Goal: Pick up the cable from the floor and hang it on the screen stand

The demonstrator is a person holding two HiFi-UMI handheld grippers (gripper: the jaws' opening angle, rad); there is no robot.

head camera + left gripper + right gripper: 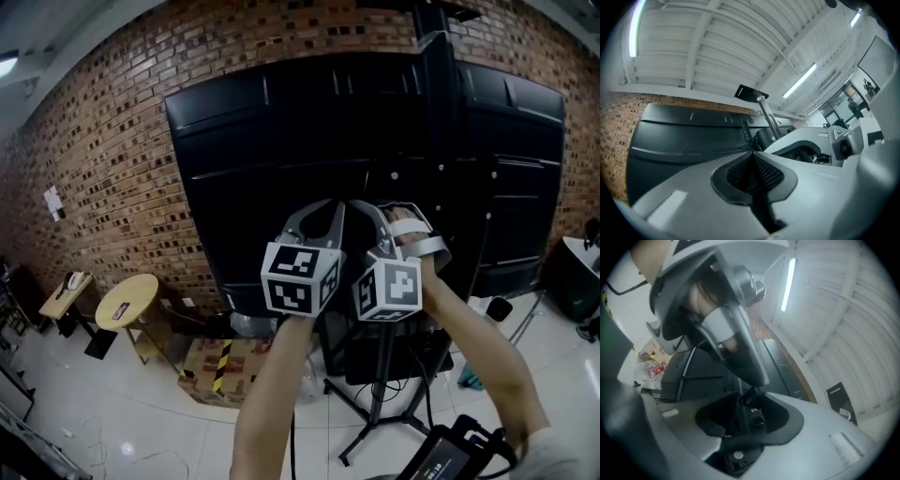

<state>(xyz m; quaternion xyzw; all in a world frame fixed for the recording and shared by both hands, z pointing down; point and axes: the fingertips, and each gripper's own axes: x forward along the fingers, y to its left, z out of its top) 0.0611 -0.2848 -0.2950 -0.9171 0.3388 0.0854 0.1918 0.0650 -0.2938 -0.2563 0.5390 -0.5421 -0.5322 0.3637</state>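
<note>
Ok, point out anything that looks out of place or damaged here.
Nothing looks spilled or broken. The one untidy spot is on the floor below the lower left corner of the screen: a cardboard box striped with yellow-and-black tape sits among loose clutter.

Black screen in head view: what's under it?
Under the screen: the black stand with splayed legs, a cardboard box taped yellow-black, white floor. The left tool, right tool and forearms cover the middle of its lower edge, hiding whatever is there.
</note>
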